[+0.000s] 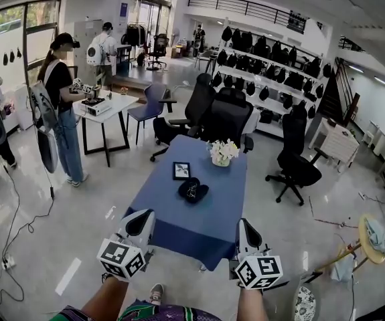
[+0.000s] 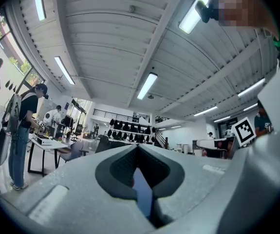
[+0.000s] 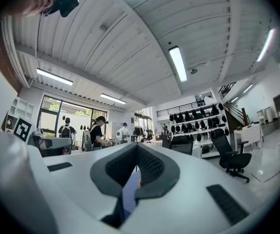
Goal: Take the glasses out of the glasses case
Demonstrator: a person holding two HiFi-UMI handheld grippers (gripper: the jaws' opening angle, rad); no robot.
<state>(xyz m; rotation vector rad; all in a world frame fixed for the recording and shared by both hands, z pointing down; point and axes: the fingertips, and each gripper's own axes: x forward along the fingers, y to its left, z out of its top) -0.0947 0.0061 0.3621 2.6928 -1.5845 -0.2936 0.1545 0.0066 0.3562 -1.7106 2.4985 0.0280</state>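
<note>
Glasses case, dark and rounded, lies on the blue table ahead of both grippers, about midway between the lines they point along and well beyond their tips. It looks open, with a thin pale shape inside that may be the glasses, though at this size I cannot be sure.

The left gripper is held just short of the table's near edge, its jaws pressed together with nothing between them. In the left gripper view the dark pads meet at the tip, and only a blue sliver of table shows through the gap lower down. The right gripper sits level with it, off to its right and also at the near edge. Its jaws are likewise pressed together and empty in the right gripper view. Neither gripper touches the case.

Just past the case from the grippers stands a small dark picture frame, and farther on, toward the right gripper's side, a pot of white flowers. Black office chairs stand beyond the table's far end. Far off on the left gripper's side a person stands at a white table.
</note>
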